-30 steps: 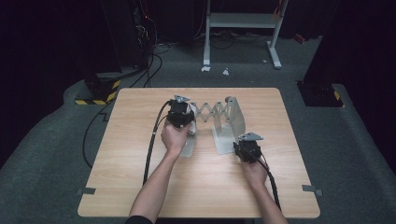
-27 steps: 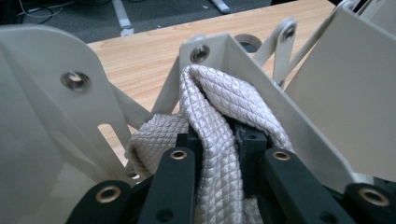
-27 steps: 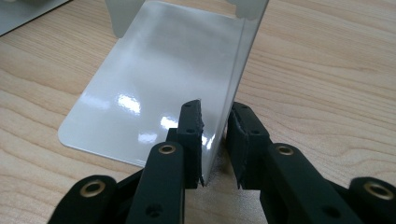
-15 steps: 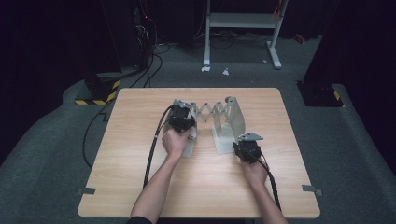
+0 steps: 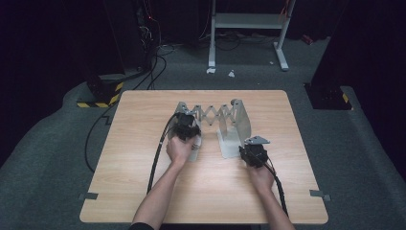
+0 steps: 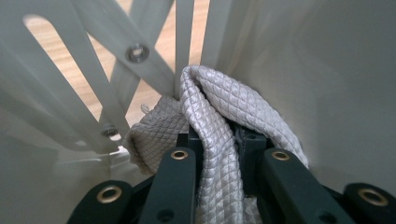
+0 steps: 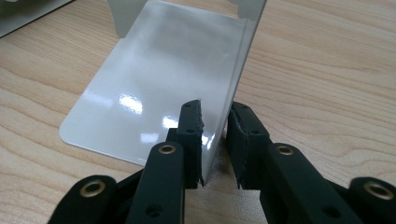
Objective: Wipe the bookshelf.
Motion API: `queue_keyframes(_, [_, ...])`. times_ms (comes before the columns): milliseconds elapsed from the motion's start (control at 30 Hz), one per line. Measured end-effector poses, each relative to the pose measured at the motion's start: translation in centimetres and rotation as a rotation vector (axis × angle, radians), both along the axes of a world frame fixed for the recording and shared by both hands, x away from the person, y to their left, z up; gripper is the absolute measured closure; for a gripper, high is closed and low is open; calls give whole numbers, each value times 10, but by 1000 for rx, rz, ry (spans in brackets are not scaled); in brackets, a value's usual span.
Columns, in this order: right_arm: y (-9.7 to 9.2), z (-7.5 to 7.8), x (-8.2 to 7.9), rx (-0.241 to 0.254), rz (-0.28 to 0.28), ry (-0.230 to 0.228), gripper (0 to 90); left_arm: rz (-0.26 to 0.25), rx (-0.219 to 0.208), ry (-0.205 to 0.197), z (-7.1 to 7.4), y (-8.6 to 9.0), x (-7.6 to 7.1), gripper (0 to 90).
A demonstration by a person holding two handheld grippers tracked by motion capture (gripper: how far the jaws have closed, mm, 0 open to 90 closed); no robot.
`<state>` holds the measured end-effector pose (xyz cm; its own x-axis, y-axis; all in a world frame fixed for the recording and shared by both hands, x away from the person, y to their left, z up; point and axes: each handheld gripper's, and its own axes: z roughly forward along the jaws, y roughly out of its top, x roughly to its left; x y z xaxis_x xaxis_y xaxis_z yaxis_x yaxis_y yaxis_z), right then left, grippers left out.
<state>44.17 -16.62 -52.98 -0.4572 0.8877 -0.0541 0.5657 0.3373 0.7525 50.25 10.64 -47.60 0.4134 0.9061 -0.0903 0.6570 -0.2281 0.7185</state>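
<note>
Soft, light quilted cloth (image 6: pixel 210 126) pinched in left gripper (image 6: pixel 217 154), best taken by a fold; right gripper (image 7: pixel 215 140) clamped on stiff, slick rack plate (image 7: pixel 154 88).

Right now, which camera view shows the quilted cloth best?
The left gripper view: the grey quilted cloth is pinched in the left claw, its weave clear, against the metal rack. In the high view the hand covers that spot. The right gripper view faces the rack's other plate.

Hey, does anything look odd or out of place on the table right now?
Yes: a crumpled white quilted cloth, pinched in the left gripper, is bunched against the grey metal scissor-lattice rack, an odd thing inside a rack.
</note>
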Motion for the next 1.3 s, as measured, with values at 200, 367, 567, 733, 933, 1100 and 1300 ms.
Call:
queue_keyframes(200, [0, 0, 0, 3, 0, 1, 756, -6, 21, 36, -18, -1, -1, 799])
queue_keyframes(367, [0, 0, 0, 2, 1, 1, 756, 1, 41, 26, -28, -3, -3, 799])
queue_keyframes(567, [0, 0, 0, 0, 1, 0, 756, 3, 55, 32, -34, -1, -4, 799])
queue_keyframes(733, [0, 0, 0, 1, 1, 1, 756, -1, 62, 35, -36, 0, -5, 800])
queue_keyframes(933, [0, 0, 0, 3, 1, 2, 757, 16, 78, 29, -31, 3, -6, 803])
queue_keyframes(1100, [0, 0, 0, 2, 3, 1, 757, 57, 78, 0, -12, 10, -8, 804])
queue_keyframes(1300, [0, 0, 0, 1, 5, 1, 759, 89, 47, -42, 14, 11, -5, 803])
